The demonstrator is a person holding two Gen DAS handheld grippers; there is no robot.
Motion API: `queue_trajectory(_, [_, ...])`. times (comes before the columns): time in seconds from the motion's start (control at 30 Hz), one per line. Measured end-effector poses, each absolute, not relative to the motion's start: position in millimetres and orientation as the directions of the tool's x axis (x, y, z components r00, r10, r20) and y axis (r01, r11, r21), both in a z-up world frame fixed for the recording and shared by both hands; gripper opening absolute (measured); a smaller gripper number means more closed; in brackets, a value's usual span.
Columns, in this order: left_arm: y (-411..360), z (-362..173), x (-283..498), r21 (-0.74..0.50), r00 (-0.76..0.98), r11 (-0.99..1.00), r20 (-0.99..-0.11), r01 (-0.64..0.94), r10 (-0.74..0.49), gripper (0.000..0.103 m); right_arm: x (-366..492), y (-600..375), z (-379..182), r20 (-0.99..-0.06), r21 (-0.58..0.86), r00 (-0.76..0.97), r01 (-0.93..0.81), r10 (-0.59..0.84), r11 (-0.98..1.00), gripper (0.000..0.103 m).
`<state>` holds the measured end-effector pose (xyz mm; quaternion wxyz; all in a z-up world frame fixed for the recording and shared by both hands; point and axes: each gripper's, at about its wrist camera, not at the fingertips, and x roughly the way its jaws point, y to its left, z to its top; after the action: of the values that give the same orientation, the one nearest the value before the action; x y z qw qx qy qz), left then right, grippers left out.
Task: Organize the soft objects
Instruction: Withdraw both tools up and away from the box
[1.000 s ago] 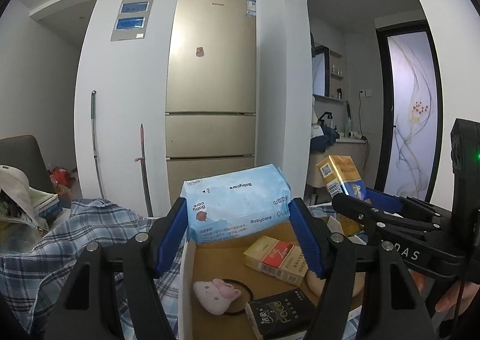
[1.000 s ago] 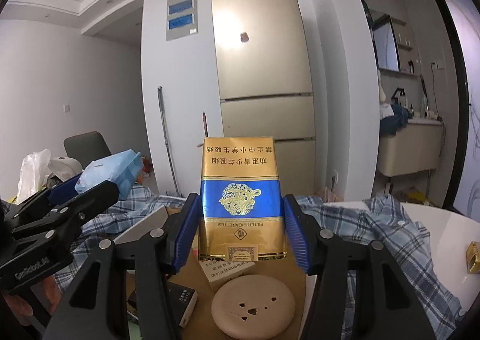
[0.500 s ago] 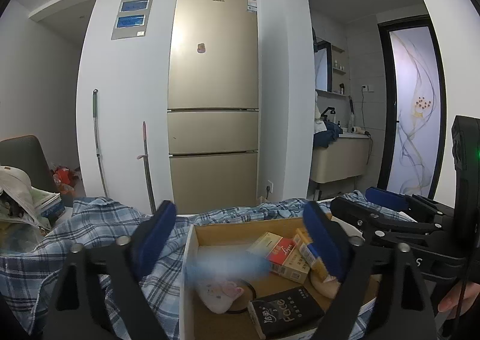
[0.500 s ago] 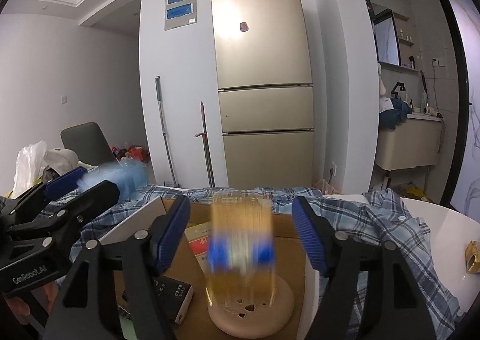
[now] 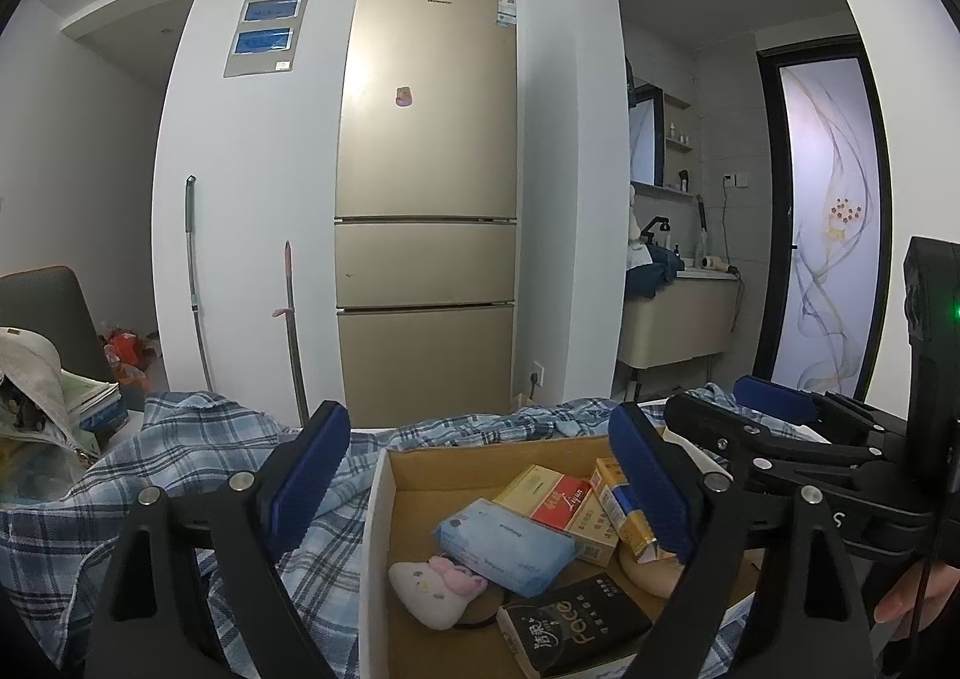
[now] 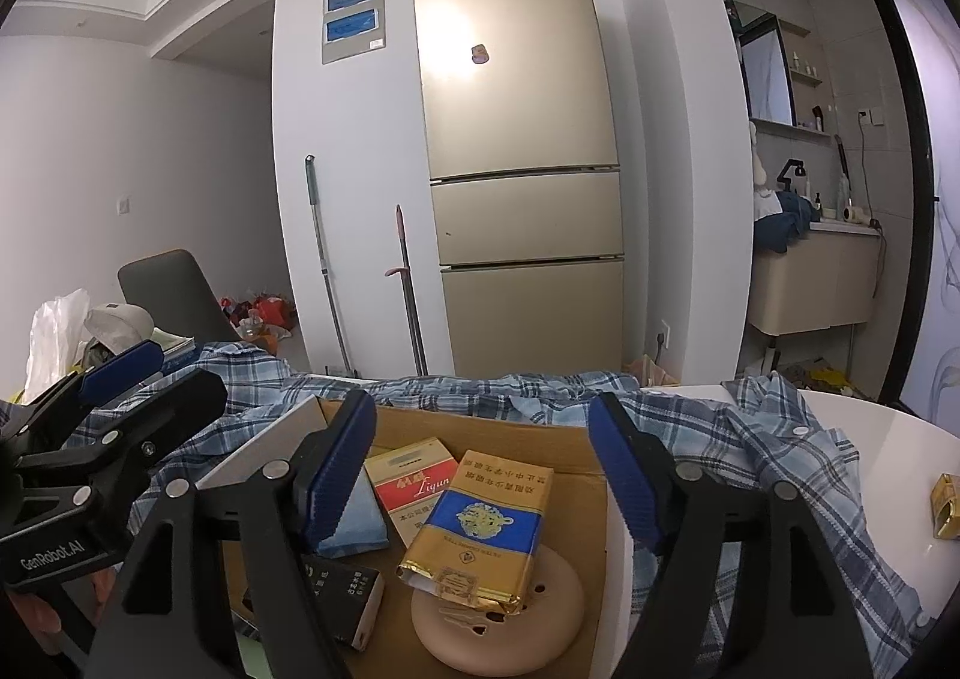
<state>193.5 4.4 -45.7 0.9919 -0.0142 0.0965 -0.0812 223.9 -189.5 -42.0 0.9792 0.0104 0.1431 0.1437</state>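
Now the cardboard box (image 5: 384,505) on the plaid-covered tabletop (image 6: 774,439) holds both released items. Left tongs (image 5: 480,490) and right tongs (image 6: 486,472) gape empty above it. Blue wipes pack (image 5: 504,544) lies flat inside; gold cigarette carton (image 6: 477,535) rests tilted on the round disc (image 6: 510,628). Both drops judged complete.

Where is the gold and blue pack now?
In the right wrist view the gold and blue pack lies inside the cardboard box, leaning on the round beige disc, right of the red and white pack.
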Motion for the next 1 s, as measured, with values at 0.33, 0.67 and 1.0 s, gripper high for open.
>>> queue_trajectory(0.33, [6,-47,197,-0.047,0.965,0.987,-0.205,0.154,-0.161,0.09,223,-189,-41,-0.281,0.063,0.917,-0.277,0.284,0.959,0.072])
queue_trajectory(0.67, [5,-49,204,-0.041,0.957,0.985,-0.235,0.165,-0.17,0.091,225,-190,-42,-0.285,0.069,0.917,-0.269,0.278,0.961,0.077])
queue_trajectory(1.0, [11,-47,199,-0.064,0.963,0.985,-0.208,0.16,-0.17,0.103,225,-196,-42,-0.285,0.097,0.918,-0.258,0.275,0.961,0.078])
